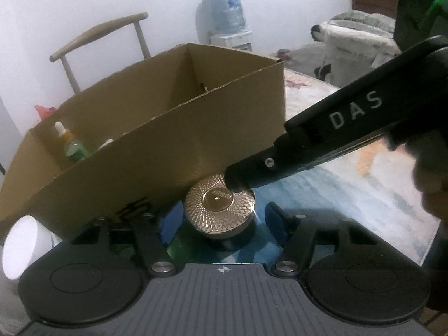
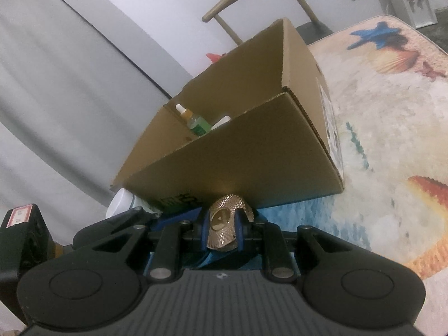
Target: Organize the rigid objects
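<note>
Leftmost in the left wrist view, a white cylindrical container [image 1: 21, 245] lies partly cut off by the frame, close against the brown corrugated cardboard box [image 1: 156, 151], which stands open on the seashell-printed table mat [image 2: 392, 128]; inside it, at the far left corner, a green bottle with a white dropper cap [image 1: 70, 145] stands upright beside something white I cannot identify. Just in front of the box's near wall sits the round jar with a gold faceted metal lid [image 1: 219, 208], and the left gripper [image 1: 224, 225] has its blue pads spread to either side of it, neither clearly touching. From the right, the right gripper [image 2: 222, 231] comes in at a slant with its fingers pressed together on the gold lid, pinching it across its rim. I judge the jar to be rigid and fairly heavy for its size, with a dark glass-like body under the lid, so it may be breakable if dropped against the box wall. The lid's cut facets should give some bite, but polished metal can slip, and if the lid is only loosely screwed on, lifting by it alone could leave the body behind; taking hold lower, around the dark body, seems the safer place. The jar's body is mostly hidden by the lid and fingers, the box floor is out of sight, and the print on the near wall of the box is unreadable
</note>
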The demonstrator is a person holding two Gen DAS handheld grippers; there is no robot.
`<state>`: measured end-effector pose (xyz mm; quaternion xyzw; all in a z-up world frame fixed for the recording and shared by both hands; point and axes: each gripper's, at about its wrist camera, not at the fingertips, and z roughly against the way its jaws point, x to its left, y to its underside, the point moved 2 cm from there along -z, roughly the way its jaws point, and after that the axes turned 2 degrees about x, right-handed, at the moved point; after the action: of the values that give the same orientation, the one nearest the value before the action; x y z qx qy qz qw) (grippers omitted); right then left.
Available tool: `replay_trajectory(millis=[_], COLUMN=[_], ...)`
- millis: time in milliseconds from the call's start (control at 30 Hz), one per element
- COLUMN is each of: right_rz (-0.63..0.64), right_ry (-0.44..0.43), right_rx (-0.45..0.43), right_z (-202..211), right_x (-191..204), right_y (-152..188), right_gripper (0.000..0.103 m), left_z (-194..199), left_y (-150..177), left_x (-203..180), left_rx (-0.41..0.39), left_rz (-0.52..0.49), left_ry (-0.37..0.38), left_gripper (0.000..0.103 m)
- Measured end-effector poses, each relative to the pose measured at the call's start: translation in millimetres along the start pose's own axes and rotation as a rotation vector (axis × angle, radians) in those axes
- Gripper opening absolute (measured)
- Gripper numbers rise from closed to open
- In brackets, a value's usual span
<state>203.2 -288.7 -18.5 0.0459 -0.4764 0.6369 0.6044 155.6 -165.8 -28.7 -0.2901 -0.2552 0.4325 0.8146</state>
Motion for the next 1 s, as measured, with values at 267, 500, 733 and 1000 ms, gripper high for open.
replay_trajectory(millis=[267,500,733,1000], right_rz=[-0.02,-0.03,-0.007,-0.02], right_ry=[-0.001,0.083,0.135,0.183], right_rx=[-0.001,-0.059,-0.094,-0.095], right_z=[21.2,52.3,52.3,52.4], right_x=[-10.3,-19.7,-22.6,-32.6], right_y=[10.5,17.9,17.8,17.7], right_gripper=[0.021,0.021,0.021,0.021], left_z=[12.1,16.2,-8.3,-14.9], left_y=[4.7,7.8,2.3,0.0], left_x=[-29.3,-46.6,-44.7,-45.6], left_rx=[-0.054,-0.088,-0.023,-0.025], left_rz=[-0.032,-0.079,-0.067,-0.066], left_ry=[0.142,0.182,0.153,0.147], left_gripper=[0.065,0.066,0.066,0.064])
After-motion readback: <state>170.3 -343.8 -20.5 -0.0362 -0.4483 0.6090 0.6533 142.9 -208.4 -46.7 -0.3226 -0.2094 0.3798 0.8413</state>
